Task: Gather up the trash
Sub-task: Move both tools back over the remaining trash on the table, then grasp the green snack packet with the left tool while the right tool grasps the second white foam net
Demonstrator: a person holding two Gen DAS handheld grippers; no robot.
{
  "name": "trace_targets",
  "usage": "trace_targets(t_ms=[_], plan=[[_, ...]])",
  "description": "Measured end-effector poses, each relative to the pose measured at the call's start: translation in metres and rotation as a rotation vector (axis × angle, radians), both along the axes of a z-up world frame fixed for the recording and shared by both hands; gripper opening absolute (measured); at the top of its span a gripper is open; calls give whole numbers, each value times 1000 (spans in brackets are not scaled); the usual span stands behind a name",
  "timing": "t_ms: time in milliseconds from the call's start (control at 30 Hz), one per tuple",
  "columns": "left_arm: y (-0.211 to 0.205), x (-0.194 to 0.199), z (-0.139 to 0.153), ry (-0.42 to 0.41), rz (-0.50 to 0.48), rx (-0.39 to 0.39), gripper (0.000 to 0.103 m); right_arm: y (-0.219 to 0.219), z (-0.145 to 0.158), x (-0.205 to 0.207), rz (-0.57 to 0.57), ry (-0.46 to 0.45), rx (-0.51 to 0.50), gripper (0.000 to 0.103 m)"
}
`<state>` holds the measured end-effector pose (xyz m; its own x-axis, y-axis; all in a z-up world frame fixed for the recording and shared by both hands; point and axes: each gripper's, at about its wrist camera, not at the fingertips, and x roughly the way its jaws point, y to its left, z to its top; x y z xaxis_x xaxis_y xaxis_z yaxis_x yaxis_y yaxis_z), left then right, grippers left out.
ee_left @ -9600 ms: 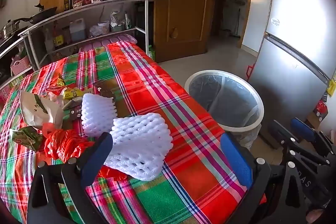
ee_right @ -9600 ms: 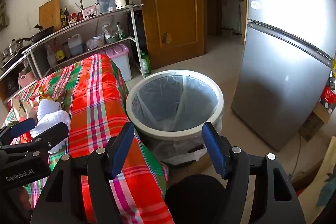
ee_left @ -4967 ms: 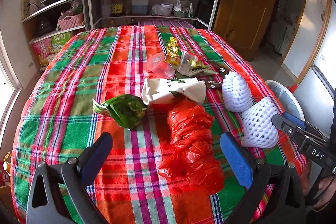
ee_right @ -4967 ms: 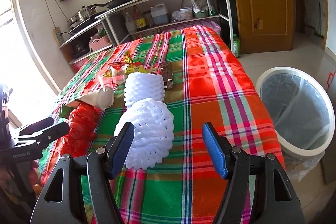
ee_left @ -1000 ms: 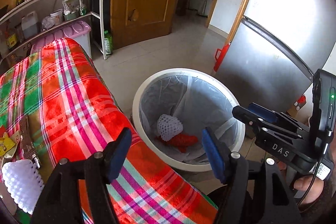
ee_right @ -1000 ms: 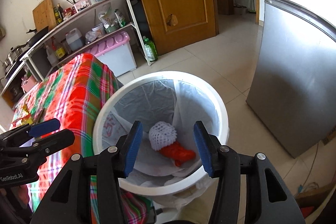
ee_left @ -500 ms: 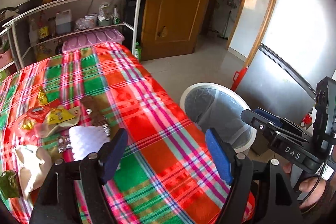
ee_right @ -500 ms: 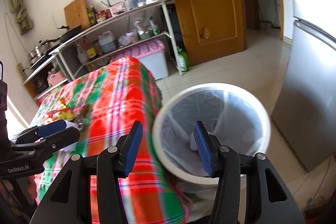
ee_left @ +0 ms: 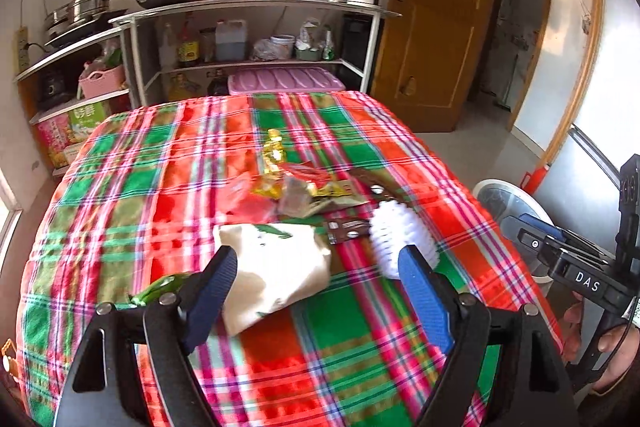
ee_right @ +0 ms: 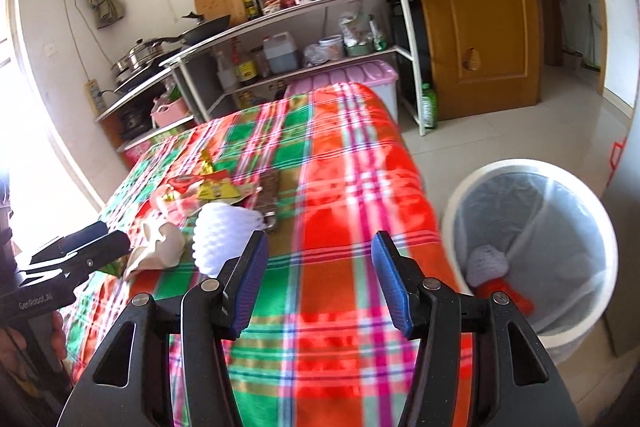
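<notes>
Both grippers have swung away from the white trash bin (ee_right: 532, 251) and now face the plaid-covered table (ee_left: 168, 163). That bin sits at about 3 o'clock in the right wrist view, and a white foam fruit net (ee_right: 486, 263) and a red plastic bag (ee_right: 504, 297) already lie inside it, so that drop looks finished and a fresh pick-up comes next.

The left gripper (ee_left: 316, 287) has just been opening its jaws; they stand wide with nothing clamped, though a cream paper bag (ee_left: 276, 267) lies on the cloth in the gap. The right gripper (ee_right: 316, 281) has also just been widening and carries nothing.

A second earlier both cameras looked straight down into the bin; now the remaining litter fills the view: a second foam net (ee_left: 400, 239) at 2 o'clock of the cream bag, a green wrapper (ee_left: 156, 291) at 8 o'clock, and yellow and red snack wrappers (ee_left: 304, 183) at 12 o'clock.
</notes>
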<state>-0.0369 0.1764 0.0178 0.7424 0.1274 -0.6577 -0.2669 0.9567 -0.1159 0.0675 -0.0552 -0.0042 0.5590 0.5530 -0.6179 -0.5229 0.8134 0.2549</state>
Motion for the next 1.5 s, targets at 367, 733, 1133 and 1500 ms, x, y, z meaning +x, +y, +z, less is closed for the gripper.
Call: trace_targets(t_ms=[367, 733, 1133, 1500], plan=[[73, -42, -16, 8, 142, -24, 88, 59, -11, -4, 116, 34, -17, 56], [109, -42, -47, 82, 183, -83, 89, 98, -29, 6, 160, 62, -100, 58], [112, -28, -59, 93, 148, -133, 89, 117, -41, 12, 155, 84, -132, 68], [105, -25, -58, 85, 105, -149, 56, 117, -41, 11, 165, 94, -118, 67]])
